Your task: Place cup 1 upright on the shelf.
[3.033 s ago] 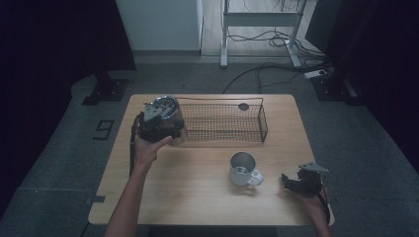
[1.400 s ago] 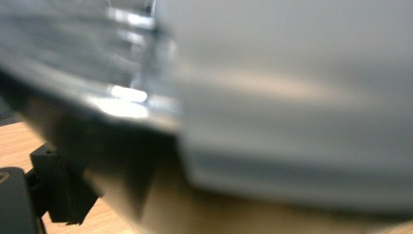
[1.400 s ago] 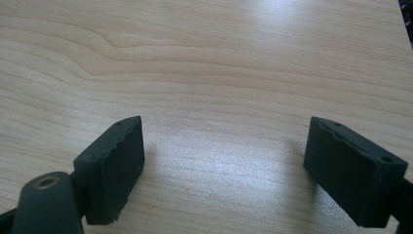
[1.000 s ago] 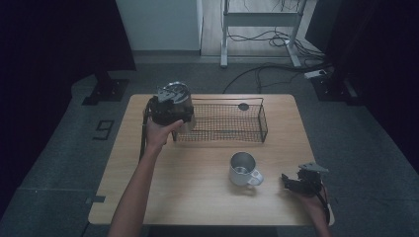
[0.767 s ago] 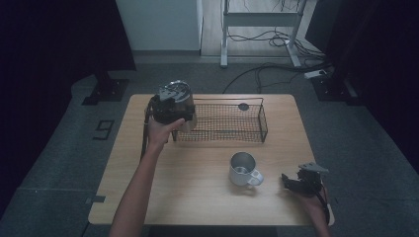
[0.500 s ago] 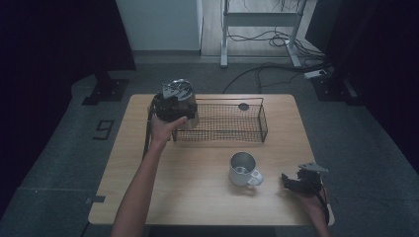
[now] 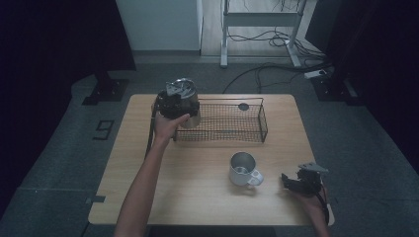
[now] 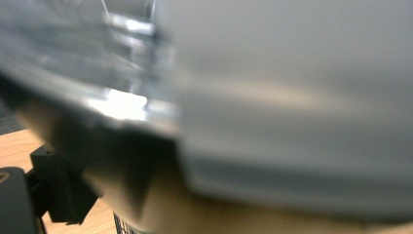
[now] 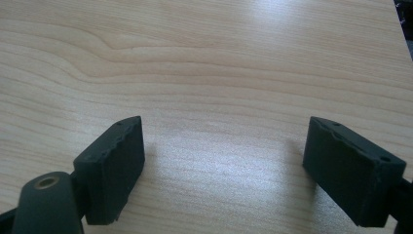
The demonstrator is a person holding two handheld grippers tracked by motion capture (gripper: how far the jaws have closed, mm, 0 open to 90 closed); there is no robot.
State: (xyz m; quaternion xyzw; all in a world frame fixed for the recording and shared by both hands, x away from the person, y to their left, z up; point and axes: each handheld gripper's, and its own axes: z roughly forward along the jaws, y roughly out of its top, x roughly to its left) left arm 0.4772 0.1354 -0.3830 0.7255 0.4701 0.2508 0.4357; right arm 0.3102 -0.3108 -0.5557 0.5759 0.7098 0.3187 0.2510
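1. Left gripper (image 7: 185, 109) held a metal cup (image 7: 189, 117) at the basket's (image 7: 232, 118) left end; cup shiny, silver, blurred close before its camera.
2. Right gripper (image 9: 224, 165) stood apart-jawed, empty, over bare table (image 9: 204, 58).
3. A mug (image 7: 243, 169) sat left of it.

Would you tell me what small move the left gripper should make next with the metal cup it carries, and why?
Probably lower the metal cup into the wire basket. The left gripper holds it at the basket's left end, above the rim, and the basket floor beneath looks free. The right gripper rests open on the table.
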